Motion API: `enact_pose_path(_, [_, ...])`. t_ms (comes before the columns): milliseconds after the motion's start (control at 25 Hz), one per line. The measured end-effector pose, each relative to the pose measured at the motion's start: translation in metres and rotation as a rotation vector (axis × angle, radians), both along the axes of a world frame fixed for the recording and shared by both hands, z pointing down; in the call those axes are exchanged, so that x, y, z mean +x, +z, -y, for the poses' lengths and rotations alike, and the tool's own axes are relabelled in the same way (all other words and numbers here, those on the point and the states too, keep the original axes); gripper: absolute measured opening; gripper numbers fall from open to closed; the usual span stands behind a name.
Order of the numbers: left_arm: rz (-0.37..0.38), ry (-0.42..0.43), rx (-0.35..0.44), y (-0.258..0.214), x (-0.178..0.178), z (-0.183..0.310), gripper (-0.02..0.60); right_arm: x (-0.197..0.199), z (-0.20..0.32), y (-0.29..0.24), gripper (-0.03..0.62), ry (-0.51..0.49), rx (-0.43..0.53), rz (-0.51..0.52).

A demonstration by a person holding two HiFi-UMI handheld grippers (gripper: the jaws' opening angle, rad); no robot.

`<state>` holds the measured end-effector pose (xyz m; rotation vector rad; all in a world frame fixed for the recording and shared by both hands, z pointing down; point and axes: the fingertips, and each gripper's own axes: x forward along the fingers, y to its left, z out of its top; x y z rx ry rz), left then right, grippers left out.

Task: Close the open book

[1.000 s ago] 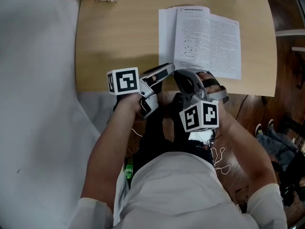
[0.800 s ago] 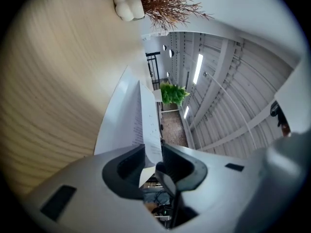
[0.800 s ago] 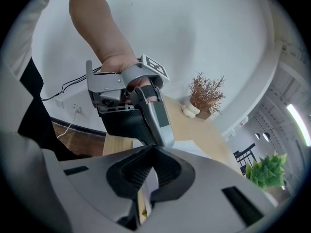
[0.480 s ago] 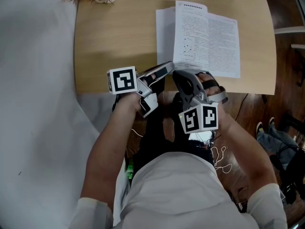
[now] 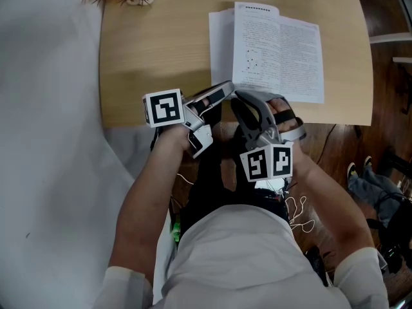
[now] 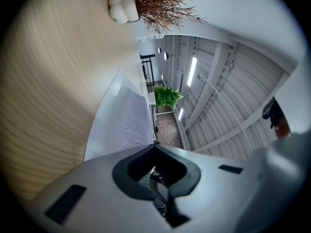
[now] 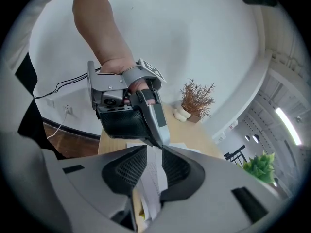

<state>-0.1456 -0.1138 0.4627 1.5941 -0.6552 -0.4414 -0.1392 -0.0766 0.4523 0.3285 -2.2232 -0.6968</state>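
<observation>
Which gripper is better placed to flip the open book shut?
Right gripper, probably: the open book's near-edge pages show between its jaws. Left gripper is shut, tip beside that same edge.

left claw [image 6: 155, 147], jaws wide apart a second ago, now closed together, at the open book [image 5: 277, 50] edge

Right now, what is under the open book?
The table: its wood shows around the book, which lies near the front edge. Anything beneath the pages is covered and cannot be seen.
</observation>
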Motion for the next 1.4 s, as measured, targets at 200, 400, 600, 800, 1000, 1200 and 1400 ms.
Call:
enact_pose_path(200, [0.008,0.005,0.011,0.001,-0.001,0.000,-0.005,0.004,0.003,0.004,0.077,0.036,0.062,-0.031])
enact_pose_path(400, [-0.008,-0.003,-0.016,0.001,0.000,-0.002,-0.005,0.004,0.007,0.005,0.075,0.054,0.104,-0.051])
enact_pose_path(600, [-0.004,-0.001,-0.020,0.001,0.000,-0.002,-0.005,0.004,0.011,0.001,0.005,0.075,0.139,-0.048])
enact_pose_path(800, [0.057,0.016,0.023,-0.004,-0.002,-0.003,-0.003,0.005,0.012,-0.005,0.003,0.083,0.135,-0.030])
enact_pose_path(1000, [0.104,-0.029,0.089,-0.017,-0.011,-0.002,-0.003,0.013,0.015,-0.019,0.003,0.119,0.141,0.000])
enact_pose_path(1200, [0.149,-0.074,0.183,-0.041,-0.013,-0.005,-0.003,0.025,0.020,-0.028,0.003,0.148,0.146,0.012])
enact_pose_path(1400, [0.235,-0.137,0.339,-0.078,-0.013,-0.004,-0.003,0.036,0.022,-0.038,0.003,0.170,0.146,0.031])
